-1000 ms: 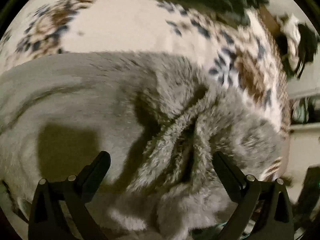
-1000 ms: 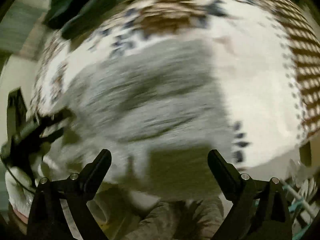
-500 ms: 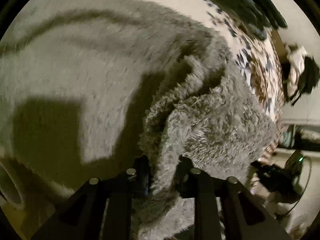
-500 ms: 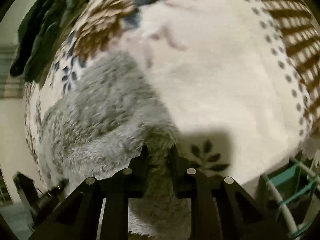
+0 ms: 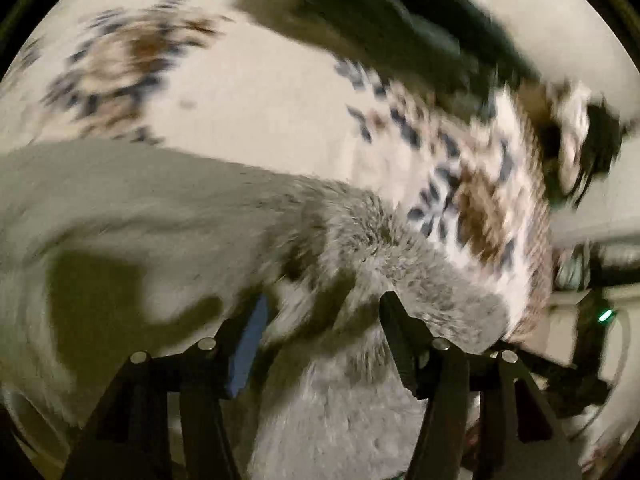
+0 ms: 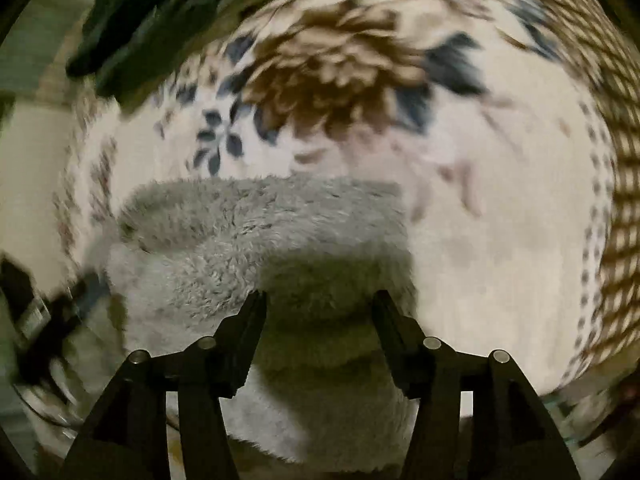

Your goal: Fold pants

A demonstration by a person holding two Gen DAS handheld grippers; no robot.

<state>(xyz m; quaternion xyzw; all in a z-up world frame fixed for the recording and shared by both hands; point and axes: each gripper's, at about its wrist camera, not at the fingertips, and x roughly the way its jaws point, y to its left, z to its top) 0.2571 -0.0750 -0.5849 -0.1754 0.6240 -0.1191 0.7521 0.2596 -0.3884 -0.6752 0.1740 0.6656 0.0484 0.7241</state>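
The grey fleece pants [image 5: 400, 280] lie on a cream floral rug [image 5: 260, 96]. In the left wrist view my left gripper [image 5: 322, 310] is open, its jaws apart just above a fold of the fleece, holding nothing. In the right wrist view the pants [image 6: 260, 232] lie as a folded grey stack with a rounded far edge. My right gripper [image 6: 318, 304] is open over the near part of the stack, and nothing is between its jaws.
A dark green garment [image 5: 400, 28] lies at the rug's far side, also in the right wrist view [image 6: 152, 20]. The rug's brown woven border [image 6: 616, 160] runs along the right. The other gripper's black body [image 6: 40, 320] shows at the left edge.
Both grippers were shut on the grey fleece half a second ago. Both have opened and let it go, and the pants now lie folded on the rug.
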